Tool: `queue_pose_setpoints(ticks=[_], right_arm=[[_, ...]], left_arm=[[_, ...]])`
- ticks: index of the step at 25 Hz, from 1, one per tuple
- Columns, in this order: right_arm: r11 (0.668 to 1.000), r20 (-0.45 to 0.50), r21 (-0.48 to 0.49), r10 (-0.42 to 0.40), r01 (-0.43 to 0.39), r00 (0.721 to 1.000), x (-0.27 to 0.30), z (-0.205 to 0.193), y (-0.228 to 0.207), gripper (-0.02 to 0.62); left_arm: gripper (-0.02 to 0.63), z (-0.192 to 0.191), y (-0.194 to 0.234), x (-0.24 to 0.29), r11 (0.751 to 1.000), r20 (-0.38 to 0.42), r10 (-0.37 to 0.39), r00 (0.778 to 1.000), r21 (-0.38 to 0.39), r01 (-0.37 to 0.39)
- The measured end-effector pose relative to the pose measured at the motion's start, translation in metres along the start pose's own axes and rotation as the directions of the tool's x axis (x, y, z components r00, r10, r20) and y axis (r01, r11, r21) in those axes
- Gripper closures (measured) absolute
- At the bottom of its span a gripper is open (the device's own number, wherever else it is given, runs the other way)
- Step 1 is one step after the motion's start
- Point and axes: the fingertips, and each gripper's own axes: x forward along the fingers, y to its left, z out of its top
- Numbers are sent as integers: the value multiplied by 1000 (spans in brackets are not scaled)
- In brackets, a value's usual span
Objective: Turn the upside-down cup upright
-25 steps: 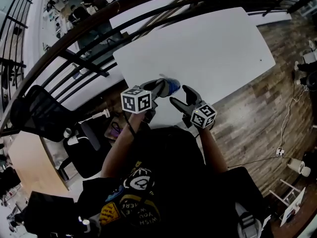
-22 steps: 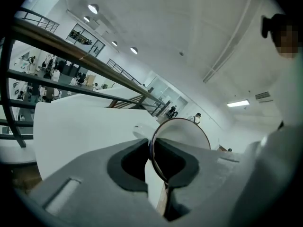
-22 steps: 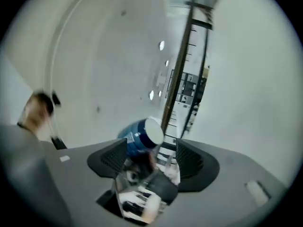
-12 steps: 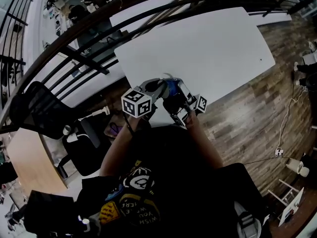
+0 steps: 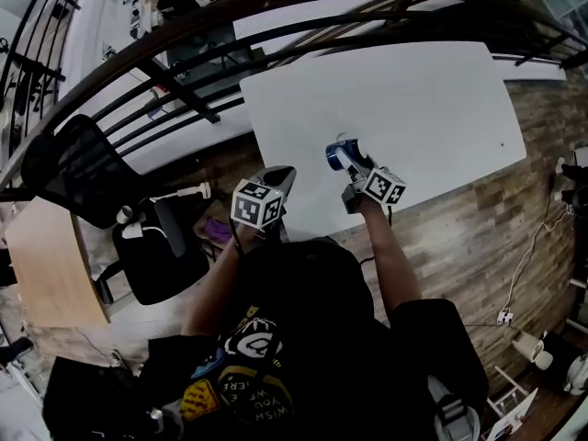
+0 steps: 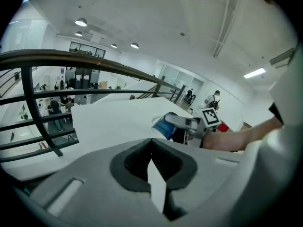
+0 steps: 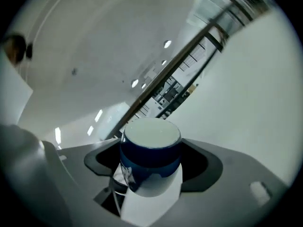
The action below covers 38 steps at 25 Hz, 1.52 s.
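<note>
A blue and white cup (image 5: 334, 155) sits between the jaws of my right gripper (image 5: 349, 165), over the near part of the white table (image 5: 404, 99). Those jaws are closing and press on the cup's sides. In the right gripper view the cup (image 7: 150, 148) fills the gap of the right gripper (image 7: 152, 168), its flat pale end pointing away. My left gripper (image 5: 281, 176) hangs at the table's near edge, shut and empty, apart from the cup. The left gripper view shows the left gripper (image 6: 152, 163) with jaws together, and beyond it the cup (image 6: 164, 127) held on its side.
A dark curved railing (image 5: 184, 72) runs along the table's far and left sides. A black chair (image 5: 83, 177) and a wooden desk (image 5: 50, 265) stand at the left. Wood floor (image 5: 478, 219) lies to the right. People stand far off in the left gripper view.
The left gripper let go of the cup, drew back towards the near left and shut. The right gripper closed round the cup and carried it to the right.
</note>
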Motion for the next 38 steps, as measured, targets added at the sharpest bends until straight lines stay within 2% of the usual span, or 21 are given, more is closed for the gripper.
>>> queue_pose_setpoints(ticks=[1, 2, 4, 5, 6, 7, 9, 13, 16, 19, 21, 22, 24, 25, 27, 28, 31, 32, 35, 36, 38], right_arm=[[985, -32, -149, -94, 88, 995, 8, -1, -18, 223], [941, -55, -300, -180, 156, 982, 16, -1, -33, 224], [798, -72, -562, -312, 220, 947, 32, -4, -58, 224], [727, -74, -649, -353, 224, 933, 40, -8, -66, 224], [675, -76, -705, -379, 219, 922, 47, -13, -73, 224], [644, -76, -734, -391, 214, 917, 53, -20, -78, 224], [624, -59, -752, -388, 215, 920, 61, -30, -82, 221], [638, -45, -742, -354, 206, 934, 73, -24, -81, 221], [675, -80, -716, -332, 178, 940, 60, -30, -75, 221], [720, -86, -670, -320, 183, 943, 18, -46, -65, 229], [744, -68, -631, -336, 220, 939, -22, -61, -55, 317], [753, -49, -609, -350, 250, 936, -43, -69, -49, 385], [774, -10, -554, -376, 308, 927, -87, -86, -33, 562], [787, 0, -523, -383, 326, 924, -106, -95, -23, 597], [810, 13, -472, -389, 348, 921, -138, -111, 0, 597], [809, 23, -467, -392, 356, 920, -152, -117, 12, 597], [778, 49, -510, -400, 368, 915, -181, -125, 47, 597], [784, 61, -500, -392, 368, 918, -188, -124, 60, 597], [864, 116, -361, -333, 352, 936, -208, -116, 104, 597], [882, 136, -324, -314, 342, 939, -214, -115, 121, 597], [895, 168, -303, -289, 328, 943, -224, -121, 156, 597]], left_arm=[[601, -3, 2, -5, 1000, 2, 12, 1000, -1, -12], [601, -5, 3, -9, 1000, 6, 22, 1000, -2, -22], [601, -9, 5, -17, 999, 8, 38, 999, -9, -38], [601, -12, 6, -20, 999, 5, 45, 999, -13, -45], [601, -15, 7, -24, 998, -2, 53, 999, -17, -53], [601, -20, 8, -28, 998, -10, 61, 998, -21, -61], [601, -26, 10, -37, 996, -19, 79, 997, -28, -80], [601, -28, 17, -50, 991, 2, 127, 992, -31, -127], [601, -26, 18, -54, 990, 19, 137, 990, -32, -136], [601, -24, 14, -54, 992, 30, 121, 992, -37, -120], [601, -25, 8, -52, 995, 27, 100, 995, -31, -100], [601, -26, 3, -51, 996, 23, 85, 996, -19, -84], [601, -27, -9, -49, 999, 17, 47, 999, 19, -47], [601, -28, -17, -49, 999, 15, 28, 999, 42, -28], [601, -28, -34, -53, 995, 19, -9, 1000, 97, 7], [601, -27, -42, -57, 992, 27, -25, 999, 126, 21], [601, -27, -69, -77, 979, 63, -53, 997, 201, 40], [601, -28, -78, -86, 974, 75, -61, 995, 222, 43], [601, -35, -106, -123, 966, 114, -89, 989, 252, 58], [601, -39, -114, -137, 966, 128, -96, 987, 251, 61], [601, -49, -127, -165, 969, 154, -102, 983, 238, 63]])
